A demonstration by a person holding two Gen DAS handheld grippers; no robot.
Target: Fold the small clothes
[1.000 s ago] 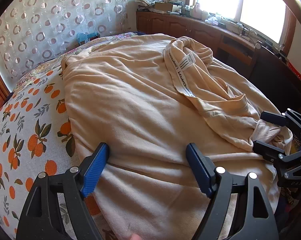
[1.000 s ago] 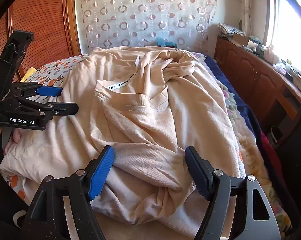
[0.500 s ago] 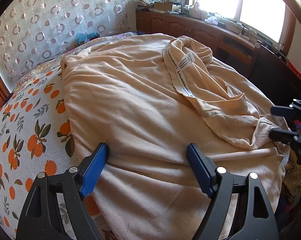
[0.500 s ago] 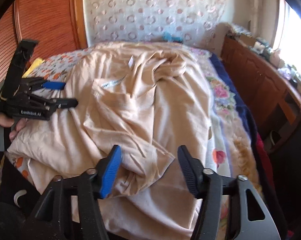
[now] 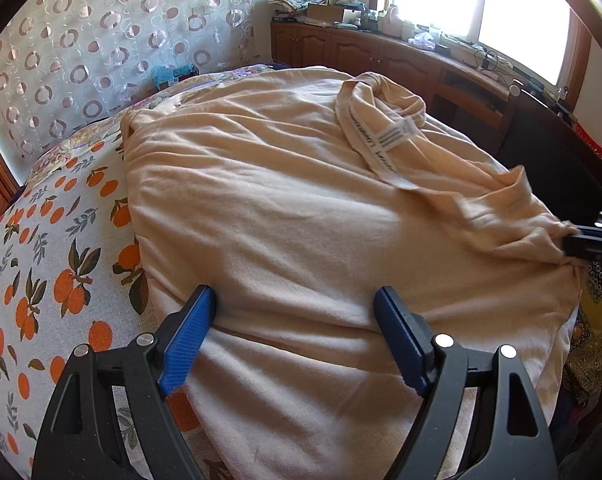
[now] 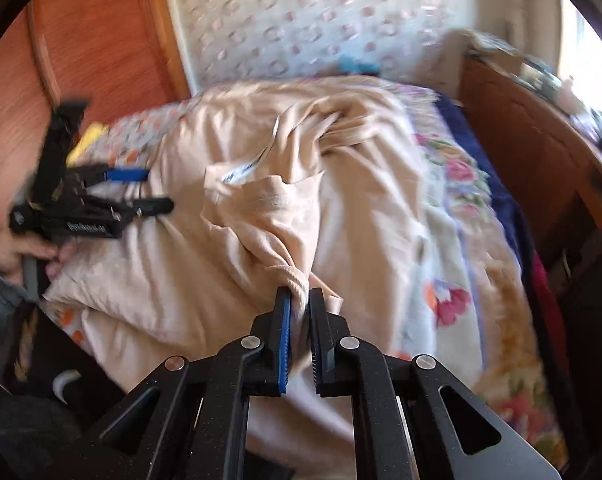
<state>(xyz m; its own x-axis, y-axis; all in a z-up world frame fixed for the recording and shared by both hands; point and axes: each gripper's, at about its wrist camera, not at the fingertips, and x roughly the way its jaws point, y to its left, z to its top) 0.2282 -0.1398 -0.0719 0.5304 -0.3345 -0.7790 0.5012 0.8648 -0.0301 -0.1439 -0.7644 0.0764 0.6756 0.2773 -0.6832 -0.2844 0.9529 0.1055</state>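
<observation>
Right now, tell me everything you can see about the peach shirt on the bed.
The peach knit cotton-looking shirt lies spread and wrinkled over the orange-print bedsheet, its neck band with a white striped label flipped up. The right tool has just closed on a bunched ribbed edge; the open left tool straddles its near hem.

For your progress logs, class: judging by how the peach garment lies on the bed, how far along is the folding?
Done: the peach garment is spread over the bed, but no neat fold shows. In hand: the right gripper has just closed on a bunched corner, while the left gripper is open over the near edge. Left: smoothing the twisted sleeve and all the folds.
</observation>
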